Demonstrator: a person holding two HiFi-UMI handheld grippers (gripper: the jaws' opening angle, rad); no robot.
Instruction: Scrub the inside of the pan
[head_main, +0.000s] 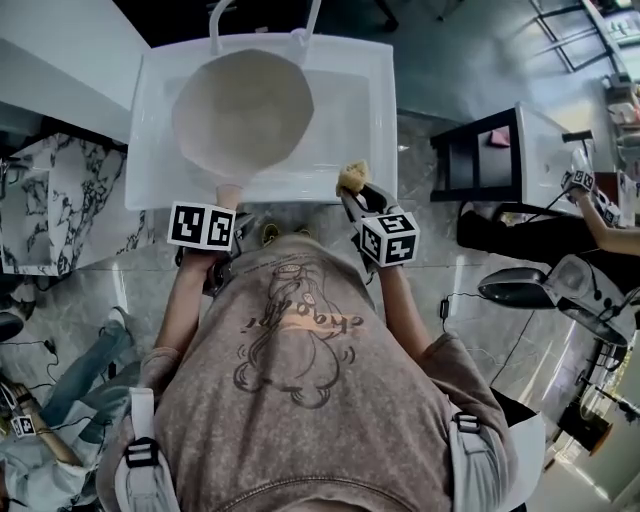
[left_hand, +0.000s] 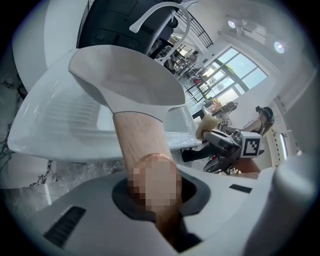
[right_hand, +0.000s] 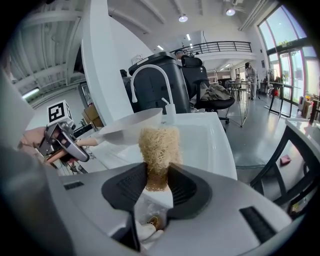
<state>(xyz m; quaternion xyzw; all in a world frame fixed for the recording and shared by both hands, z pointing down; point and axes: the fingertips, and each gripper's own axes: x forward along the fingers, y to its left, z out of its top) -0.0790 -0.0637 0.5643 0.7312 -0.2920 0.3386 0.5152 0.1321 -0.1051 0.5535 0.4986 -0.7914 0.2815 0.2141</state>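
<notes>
A pale beige pan (head_main: 242, 112) hangs tilted over the white sink (head_main: 372, 110), its bowl facing up. Its wooden handle (head_main: 228, 193) runs back into my left gripper (head_main: 222, 205), which is shut on it. In the left gripper view the handle (left_hand: 142, 145) passes between the jaws and the pan (left_hand: 127, 82) spreads out above. My right gripper (head_main: 352, 190) sits at the sink's near right rim, shut on a yellowish loofah scrubber (head_main: 352, 177). The right gripper view has the scrubber (right_hand: 159, 152) standing up between the jaws, with the pan (right_hand: 131, 126) to its left, apart from it.
A white faucet (head_main: 262, 22) arches over the sink's far edge. A marble counter (head_main: 60, 200) lies to the left. At the right stands a black stool (head_main: 485, 150), and another person's arm with a gripper (head_main: 590, 195) reaches in at the far right.
</notes>
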